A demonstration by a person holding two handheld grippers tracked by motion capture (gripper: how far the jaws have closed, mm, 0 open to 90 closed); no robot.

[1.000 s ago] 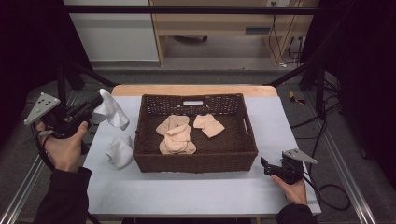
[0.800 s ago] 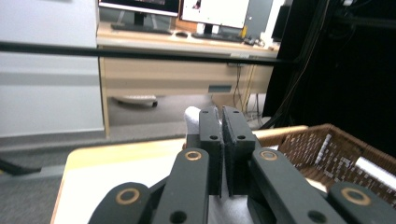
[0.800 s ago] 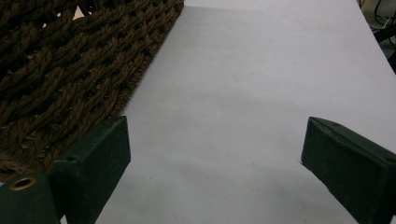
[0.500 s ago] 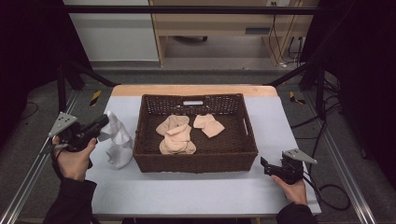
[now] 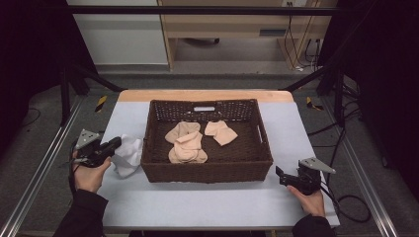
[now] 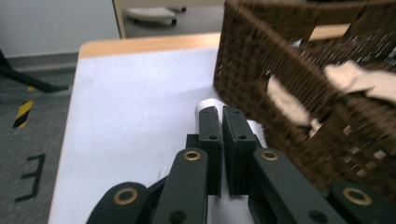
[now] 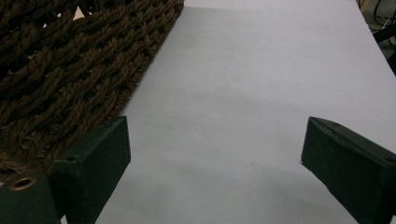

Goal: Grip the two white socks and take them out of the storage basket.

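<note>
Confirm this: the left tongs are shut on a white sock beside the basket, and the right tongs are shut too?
Not quite. The right tongs stand wide open over bare table, as the right gripper view shows. The left tongs are shut on the white sock beside the basket.

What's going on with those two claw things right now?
Left gripper shut on crumpled white sock, beside brown wicker basket. Right gripper open, empty. Nothing blocking.

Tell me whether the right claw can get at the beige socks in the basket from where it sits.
Probably yes: the right claw rests open on the table beside the wicker basket, whose top is open above the beige socks. It would need to lift over the basket wall.
</note>
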